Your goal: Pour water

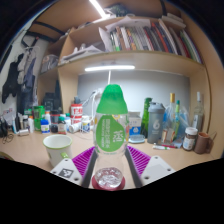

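Currently, gripper view: gripper (109,160) clamped on a green-capped water bottle (110,122), upright at frame centre, both pads pressing its sides. White cup (57,149) stands lower left on the wooden table (185,160), apart from the bottle. Bottle untilted; pouring apparently not yet begun.

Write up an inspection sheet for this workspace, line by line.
Surface: light wooden table.
Job's things: green bottle upright between the pads; white cup beside it.
Clutter: bottles and jars along the back of the table.
Grippers: tongs shut on the green bottle, purple pads against its sides.
Cables: nothing seen.
Surroundings: shelf of books above, strip light beneath it.
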Motion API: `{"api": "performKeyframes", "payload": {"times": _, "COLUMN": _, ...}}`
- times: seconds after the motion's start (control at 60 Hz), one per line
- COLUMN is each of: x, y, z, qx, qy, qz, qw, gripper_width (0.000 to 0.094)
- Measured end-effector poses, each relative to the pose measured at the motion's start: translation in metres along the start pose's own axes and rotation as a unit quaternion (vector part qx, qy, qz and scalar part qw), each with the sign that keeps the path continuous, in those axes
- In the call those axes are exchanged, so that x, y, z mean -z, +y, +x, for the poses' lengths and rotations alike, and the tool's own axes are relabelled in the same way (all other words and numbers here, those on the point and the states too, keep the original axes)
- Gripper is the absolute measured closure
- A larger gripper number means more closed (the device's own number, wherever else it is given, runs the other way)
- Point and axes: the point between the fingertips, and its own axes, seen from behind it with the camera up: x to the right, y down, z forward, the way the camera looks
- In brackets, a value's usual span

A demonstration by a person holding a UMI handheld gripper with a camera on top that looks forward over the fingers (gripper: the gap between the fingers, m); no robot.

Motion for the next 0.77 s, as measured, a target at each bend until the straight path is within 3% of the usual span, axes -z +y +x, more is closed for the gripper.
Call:
{"api": "performKeyframes", "payload": {"times": 0.067, "x": 0.007, "y": 0.008, "z": 0.0, "qx": -0.001, "qy": -0.008, "qz": -0.024, "qw": 1.0, "gripper_width": 0.0078}}
{"api": "performKeyframes", "payload": {"times": 0.3, "x": 0.084, "y": 0.012, "z": 0.007, "qx": -0.03, "qy": 0.009, "qz": -0.014, "qw": 0.999, "gripper_width": 0.01}}
{"api": "performKeyframes", "payload": {"times": 0.55, "x": 0.206, "y": 0.022, "z": -0.013, "qx": 0.001, "qy": 0.003, "qz": 0.001, "qw": 1.0, "gripper_width": 0.0102}}
{"api": "performKeyframes", "payload": {"times": 0.767, "x": 0.267, "y": 0.022, "z": -0.024, "qx": -0.04, "qy": -0.009, "qz": 0.012, "qw": 0.999, "gripper_width": 0.0092}}
